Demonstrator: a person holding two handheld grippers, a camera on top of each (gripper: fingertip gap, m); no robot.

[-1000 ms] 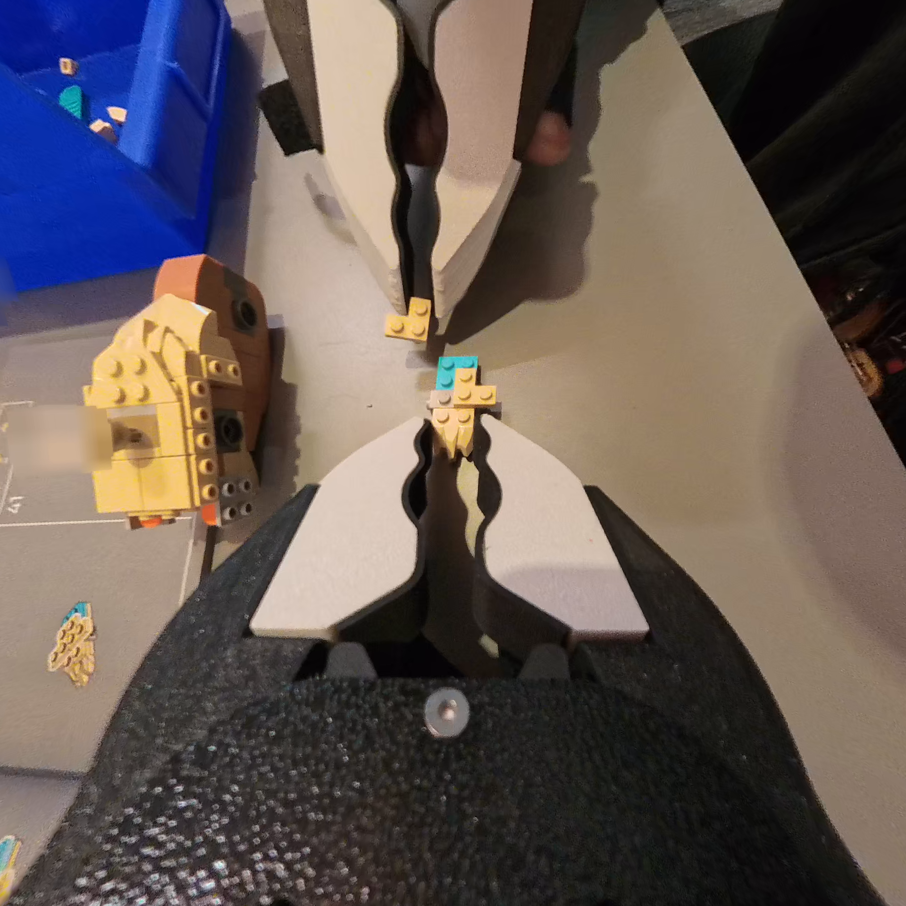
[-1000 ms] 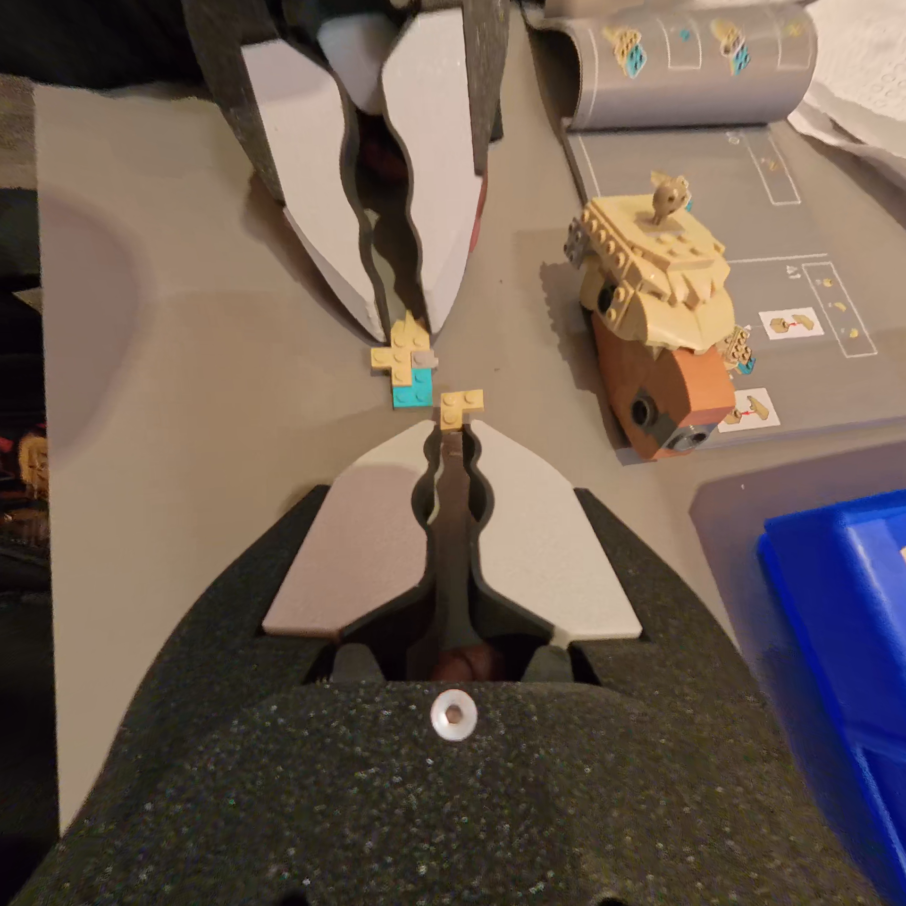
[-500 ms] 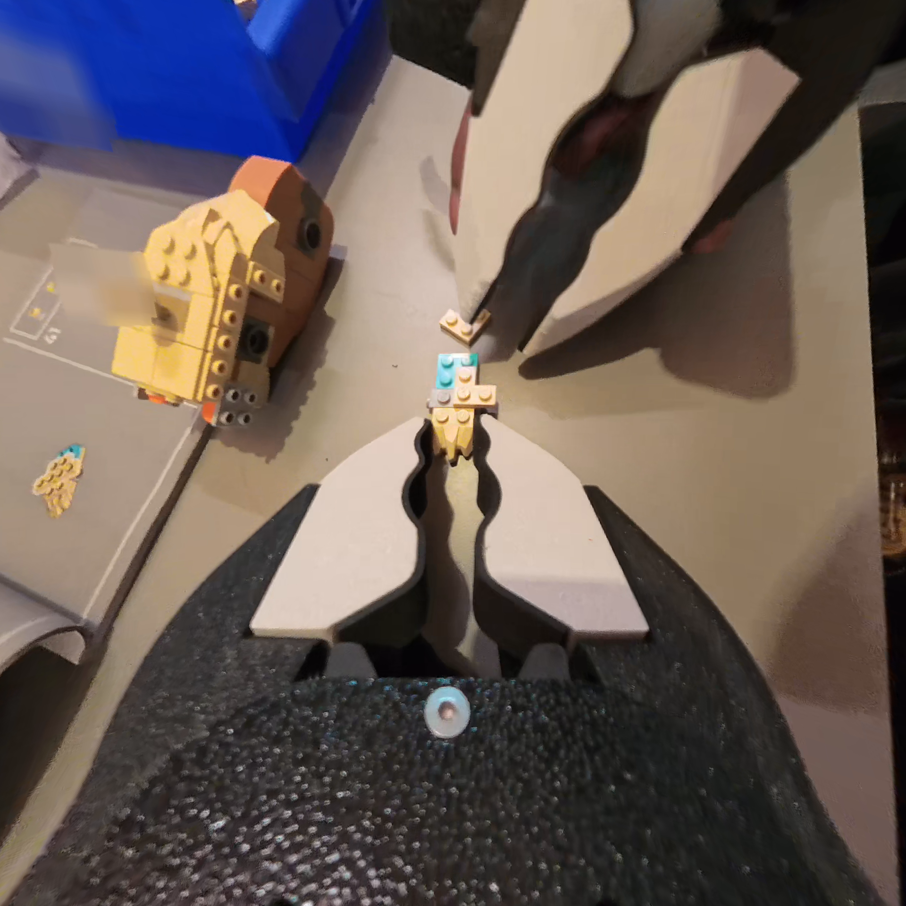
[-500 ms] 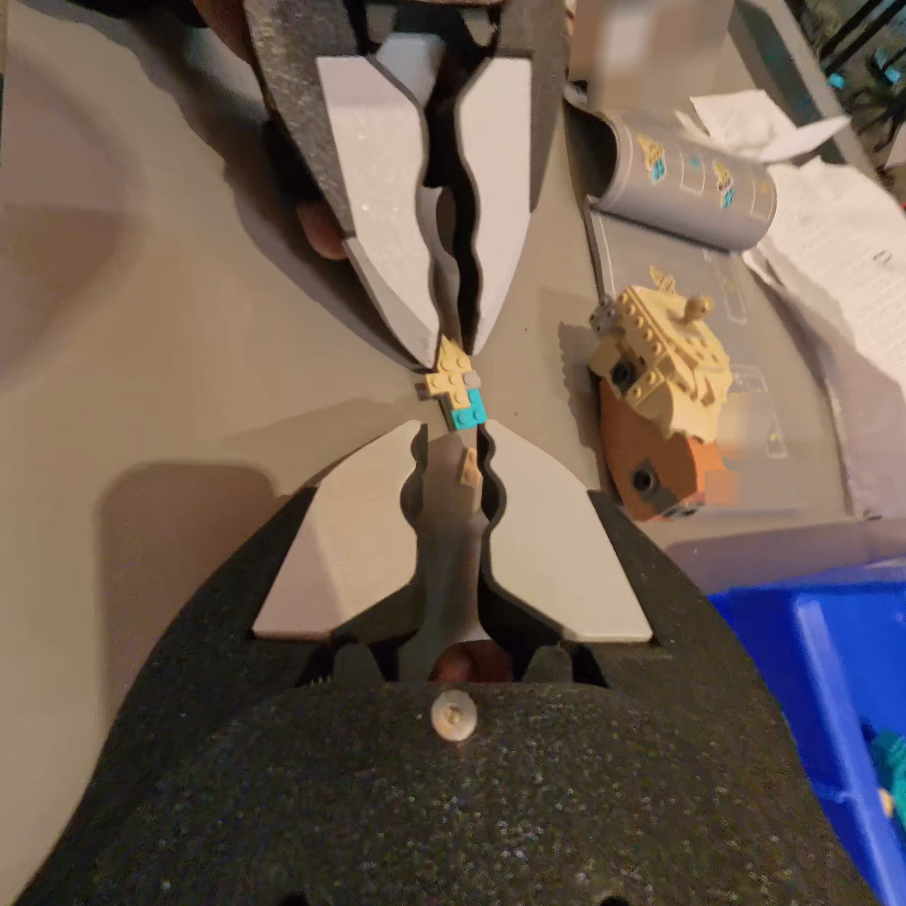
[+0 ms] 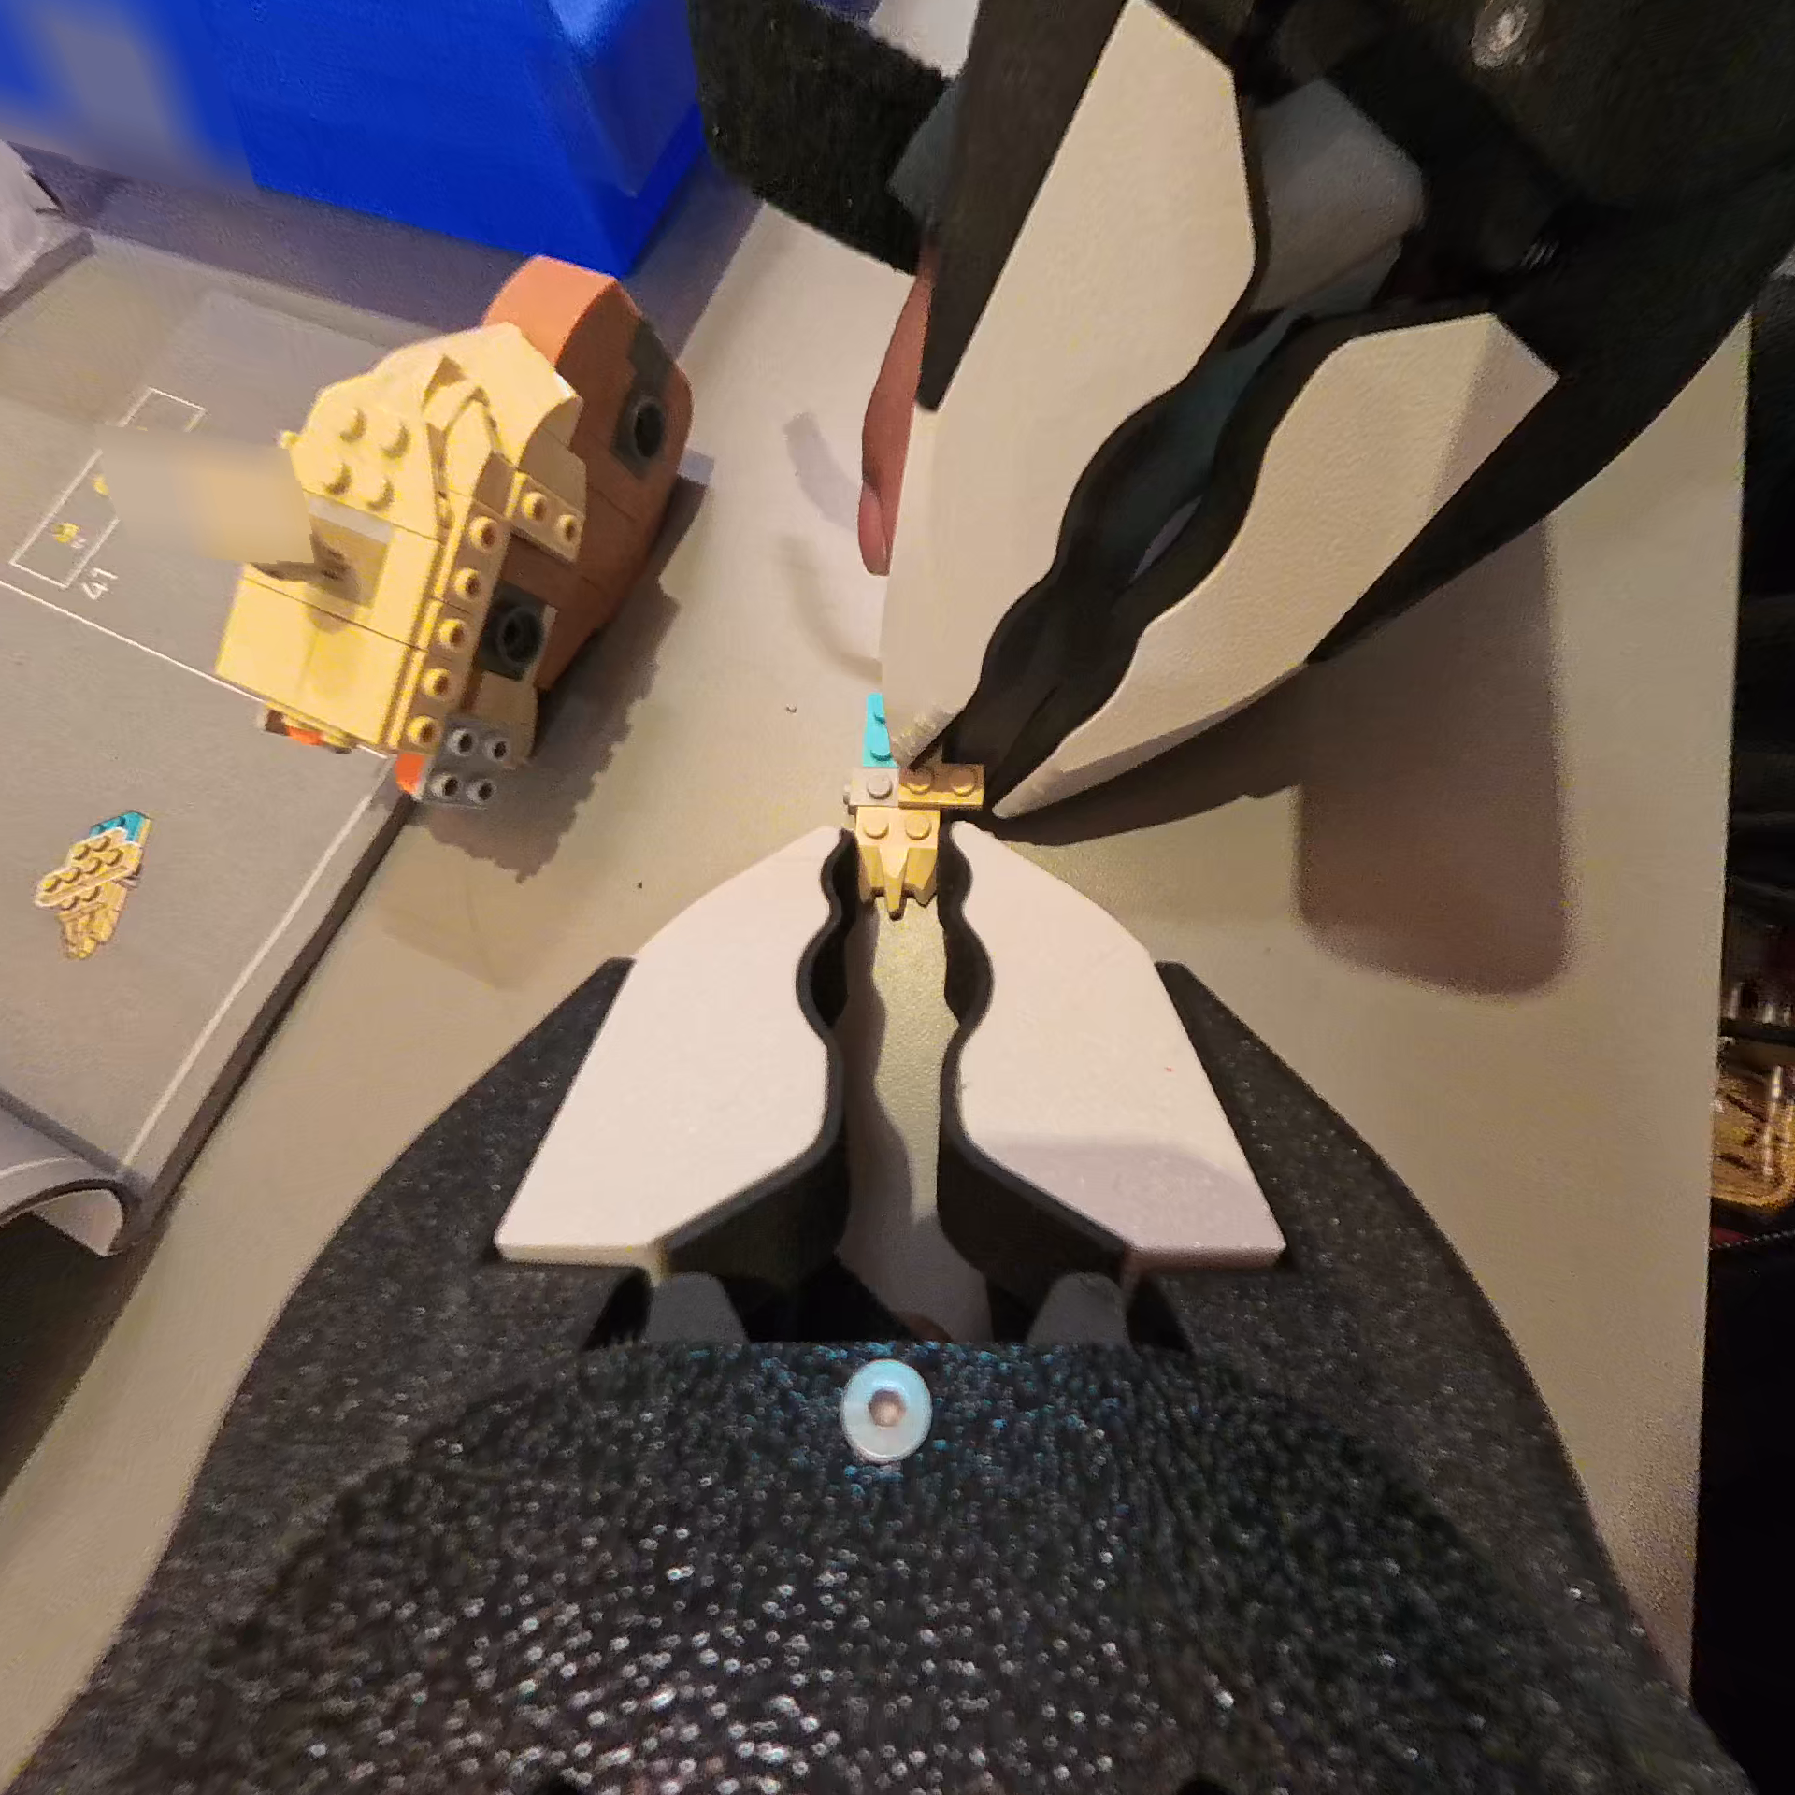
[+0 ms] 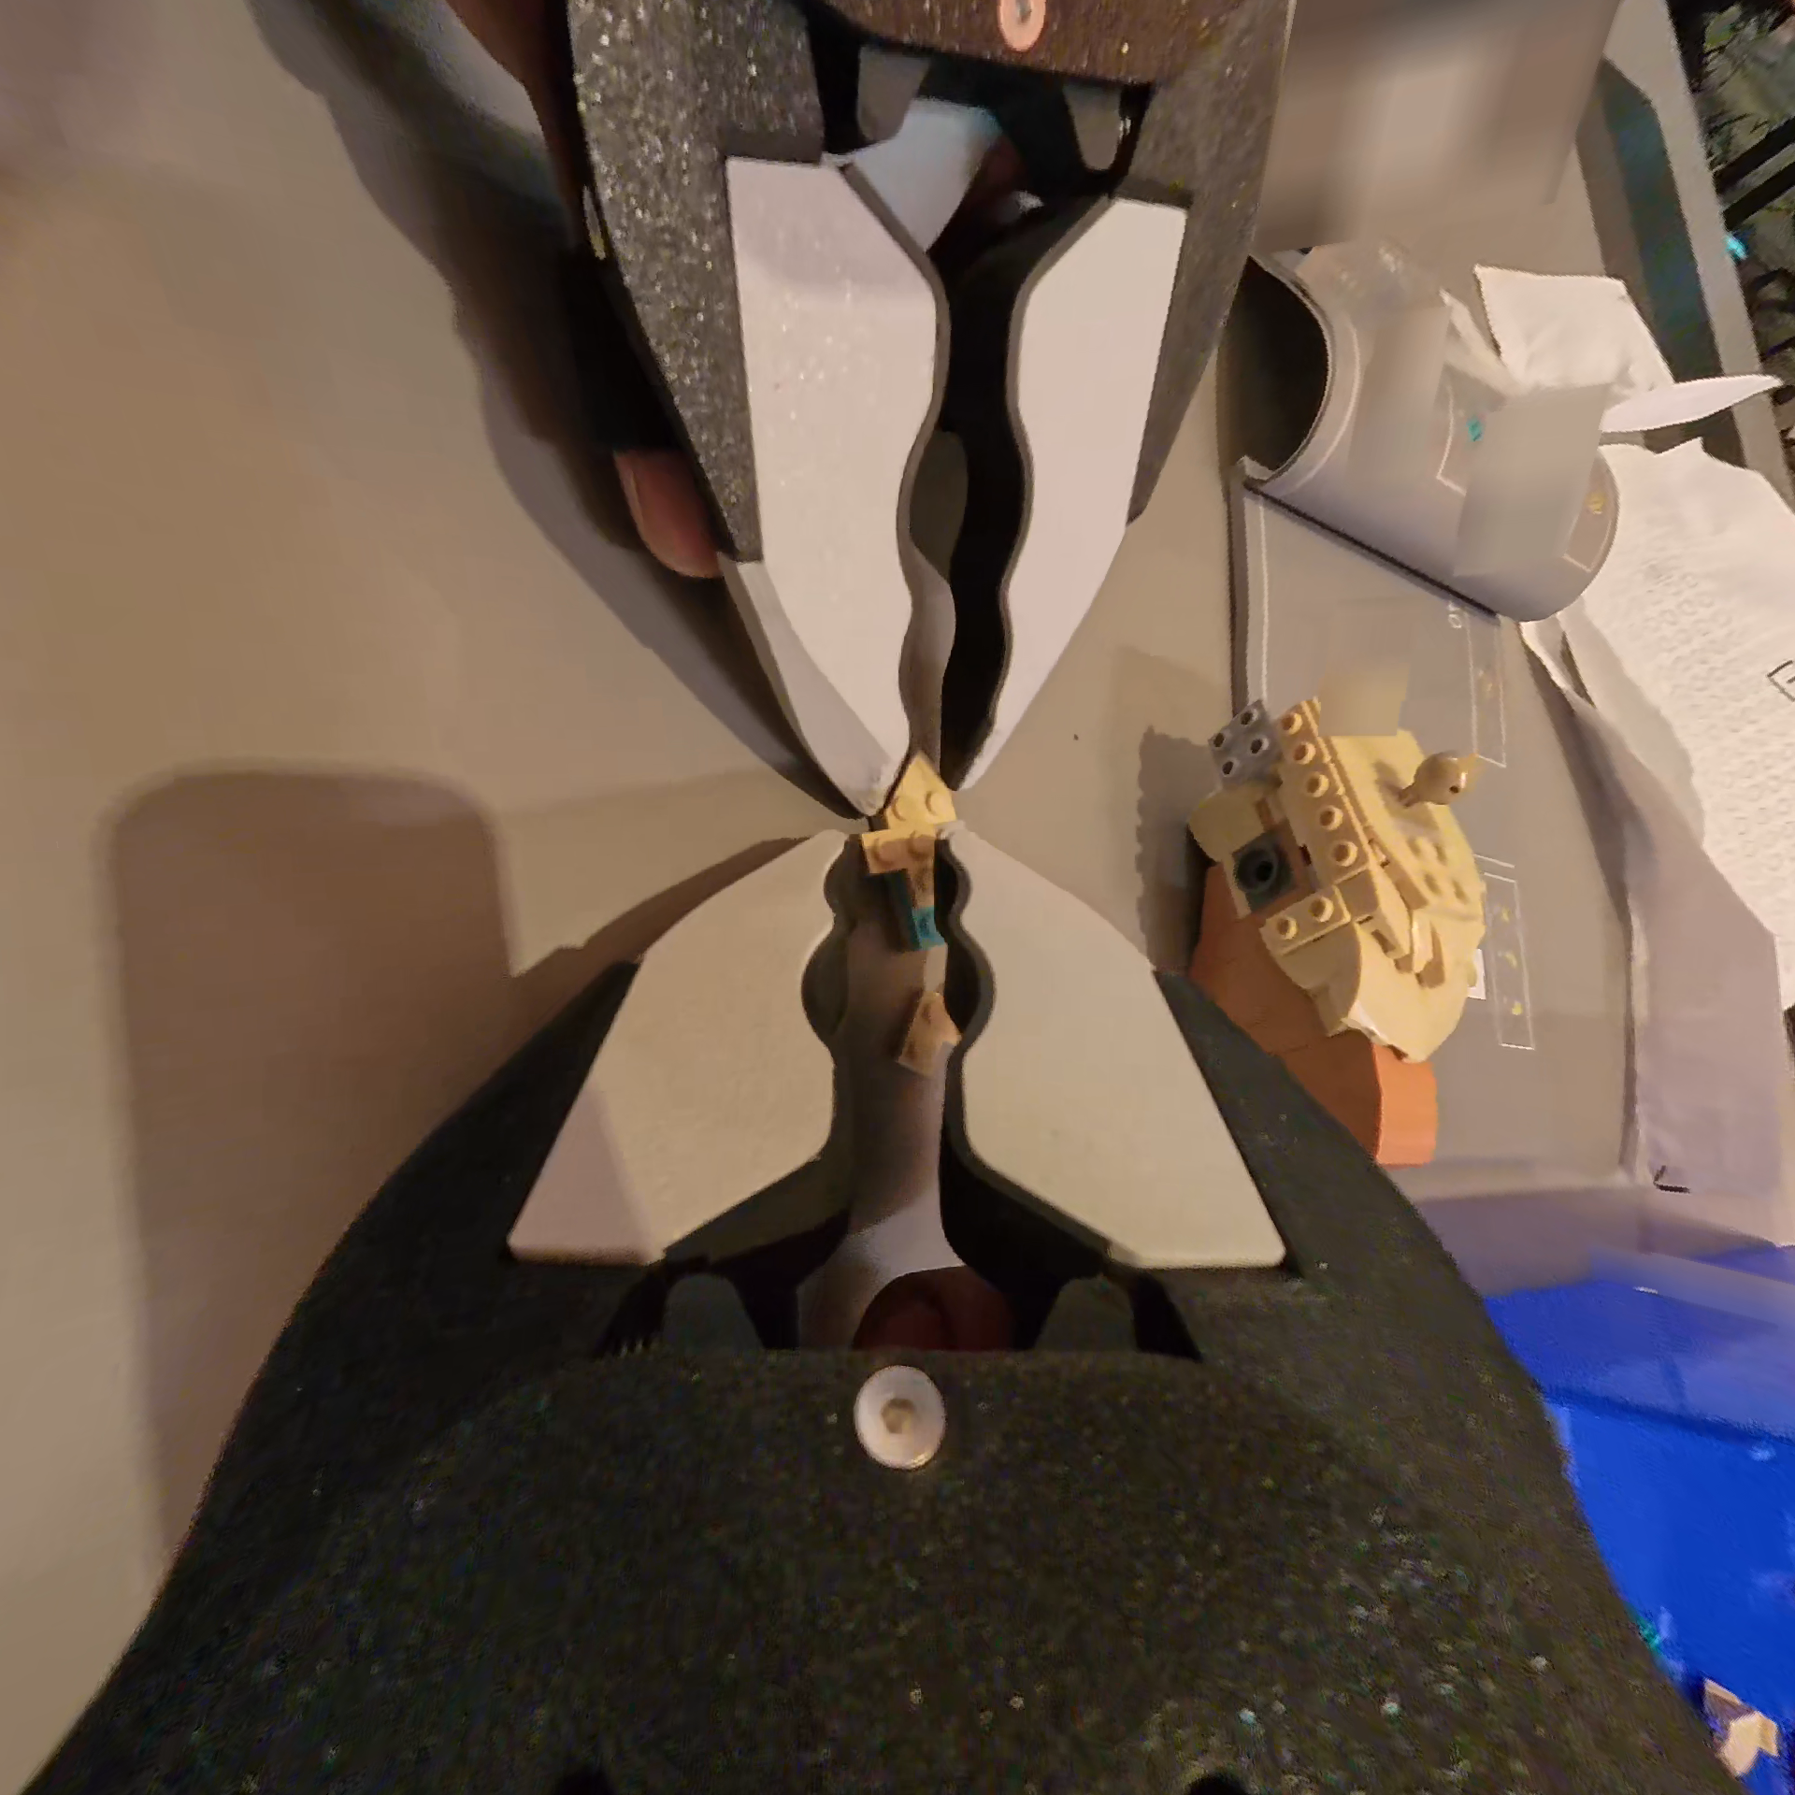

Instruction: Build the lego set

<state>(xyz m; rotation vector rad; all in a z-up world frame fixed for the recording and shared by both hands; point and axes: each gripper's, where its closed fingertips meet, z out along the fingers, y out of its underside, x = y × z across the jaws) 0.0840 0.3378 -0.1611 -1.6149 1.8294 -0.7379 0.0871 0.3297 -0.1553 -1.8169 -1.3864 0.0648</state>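
while the left gripper (image 5: 898,855) pinches the small tan piece (image 5: 898,835) steady, the right gripper (image 6: 898,855) sits parted around it; a loose corner plate (image 6: 928,1034) lies below.

The right gripper (image 6: 898,845) has let go of the small tan plate (image 6: 928,1034), which a second ago sat pinched at its tips and now lies loose between its parted fingers (image 6: 1059,1049). That gripper has closed in on the left gripper (image 5: 898,850), so its tips now flank the little tan-and-teal assembly (image 5: 908,816), which has tipped from flat.
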